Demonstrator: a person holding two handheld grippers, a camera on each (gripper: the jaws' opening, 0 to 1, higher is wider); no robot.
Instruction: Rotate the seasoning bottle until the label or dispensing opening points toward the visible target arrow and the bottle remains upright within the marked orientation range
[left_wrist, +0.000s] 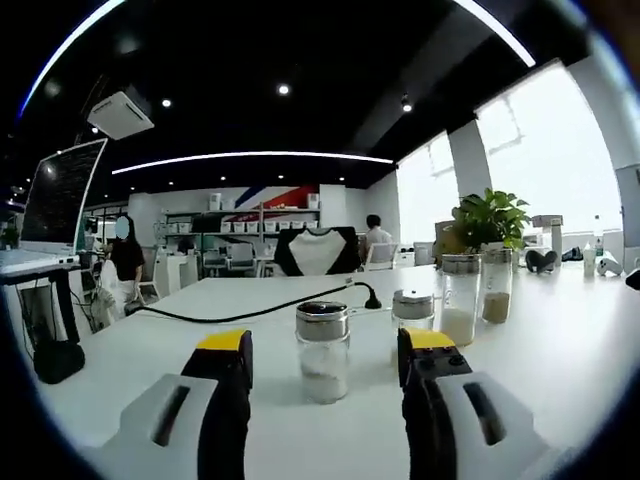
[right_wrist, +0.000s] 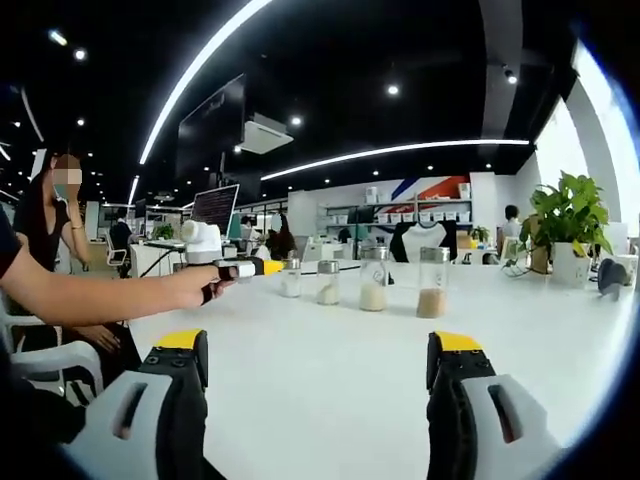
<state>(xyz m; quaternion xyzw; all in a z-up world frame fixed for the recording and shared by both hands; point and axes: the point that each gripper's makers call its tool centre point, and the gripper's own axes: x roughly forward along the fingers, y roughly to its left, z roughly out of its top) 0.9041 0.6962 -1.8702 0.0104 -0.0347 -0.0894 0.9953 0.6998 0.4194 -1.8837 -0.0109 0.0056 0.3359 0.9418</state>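
A short glass seasoning bottle (left_wrist: 323, 352) with a silver cap and white powder stands upright on the white table (left_wrist: 560, 350). It sits between the yellow tips of my left gripper (left_wrist: 328, 342), which is open with a gap on each side. The right gripper view shows a person's hand holding that left gripper (right_wrist: 262, 267) level beside the leftmost bottle (right_wrist: 291, 278). My right gripper (right_wrist: 318, 345) hangs open over bare table, well short of the row of bottles.
Another short shaker (left_wrist: 412, 310) and two tall jars (left_wrist: 460, 297) (left_wrist: 497, 284) stand to the right of the bottle. A black cable (left_wrist: 250, 312) crosses the table behind. A potted plant (left_wrist: 490, 220) is at the far right. A person's forearm (right_wrist: 90, 295) reaches in from the left.
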